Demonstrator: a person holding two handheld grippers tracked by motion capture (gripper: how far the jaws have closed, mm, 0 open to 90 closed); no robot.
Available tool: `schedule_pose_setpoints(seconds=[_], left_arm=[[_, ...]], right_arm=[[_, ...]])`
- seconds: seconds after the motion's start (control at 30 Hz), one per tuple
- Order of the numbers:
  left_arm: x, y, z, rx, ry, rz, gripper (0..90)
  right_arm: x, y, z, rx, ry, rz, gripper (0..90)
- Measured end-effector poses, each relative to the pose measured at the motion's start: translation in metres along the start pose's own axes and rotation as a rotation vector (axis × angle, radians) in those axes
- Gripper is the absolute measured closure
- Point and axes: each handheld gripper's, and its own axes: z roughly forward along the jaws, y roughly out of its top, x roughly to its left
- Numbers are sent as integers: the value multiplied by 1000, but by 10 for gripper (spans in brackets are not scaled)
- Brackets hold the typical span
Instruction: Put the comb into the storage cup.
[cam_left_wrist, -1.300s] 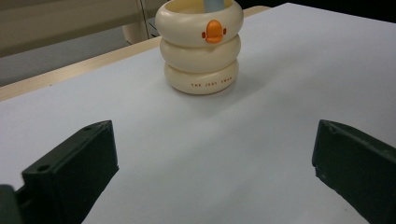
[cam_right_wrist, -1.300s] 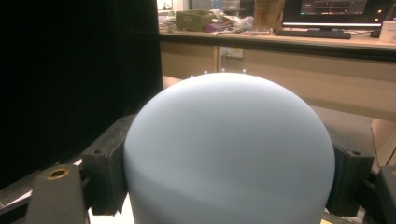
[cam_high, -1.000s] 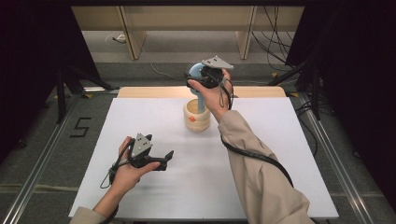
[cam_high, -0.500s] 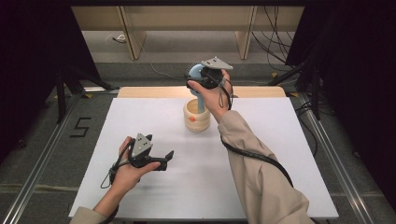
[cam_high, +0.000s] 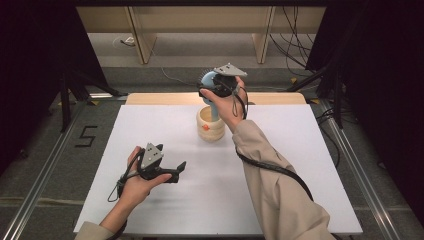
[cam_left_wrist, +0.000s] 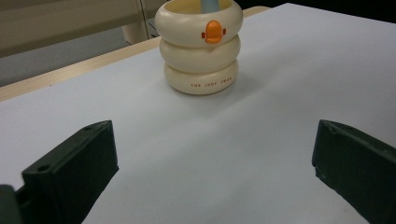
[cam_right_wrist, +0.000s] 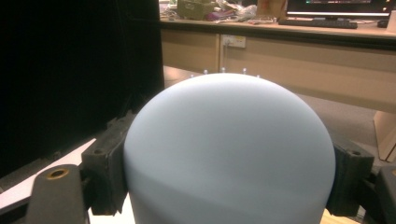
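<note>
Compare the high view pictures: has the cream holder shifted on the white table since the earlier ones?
No. The cream holder sits at the same spot beside the table's wooden back edge.

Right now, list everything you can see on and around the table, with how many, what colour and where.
brush: one, pale blue, round head clamped in the right gripper, handle standing in the holder
holder: one, cream, three stacked rings with an orange duck bill, far middle of the table
table: one, white top with a wooden far edge
shelf: one, light wood, on the floor beyond the table
left gripper: one, black, jaws open, low over the near left of the table
right gripper: one, black, raised above the holder
</note>
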Motion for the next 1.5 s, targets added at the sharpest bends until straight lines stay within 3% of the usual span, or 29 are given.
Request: schedule_pose_setpoints(seconds=[1.5], left_arm=[[0,0,0,-3,2,-3,0]], right_arm=[[5,-15,10,82,-23,-31,206]])
